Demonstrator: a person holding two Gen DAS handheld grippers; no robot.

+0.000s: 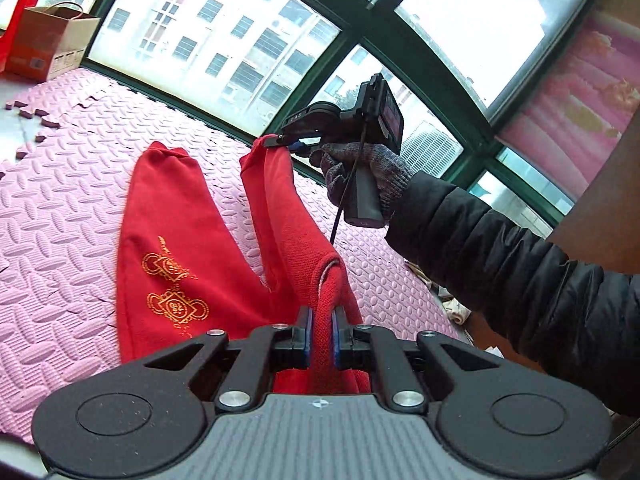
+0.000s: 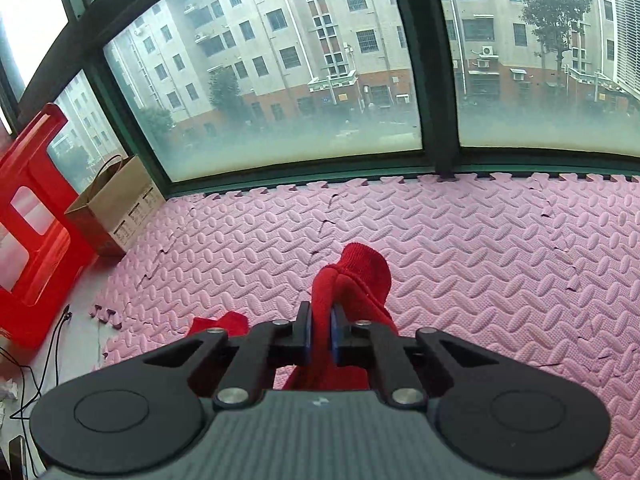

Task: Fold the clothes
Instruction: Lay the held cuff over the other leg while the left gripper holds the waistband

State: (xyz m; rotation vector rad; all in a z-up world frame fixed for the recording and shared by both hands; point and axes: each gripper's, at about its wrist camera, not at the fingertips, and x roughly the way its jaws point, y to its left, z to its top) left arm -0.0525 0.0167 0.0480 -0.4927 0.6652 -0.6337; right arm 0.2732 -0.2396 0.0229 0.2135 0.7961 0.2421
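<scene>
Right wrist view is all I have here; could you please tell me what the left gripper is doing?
Observer: The left gripper is shut on the waistband end of the red trousers.
Operator: Thank you. Is any of the garment resting on the mat?
Observer: Yes, one leg lies flat on the pink foam mat; the other is lifted by the right gripper.
Operator: Any marking on the cloth?
Observer: A gold knot-like print shows on the flat leg.
</scene>
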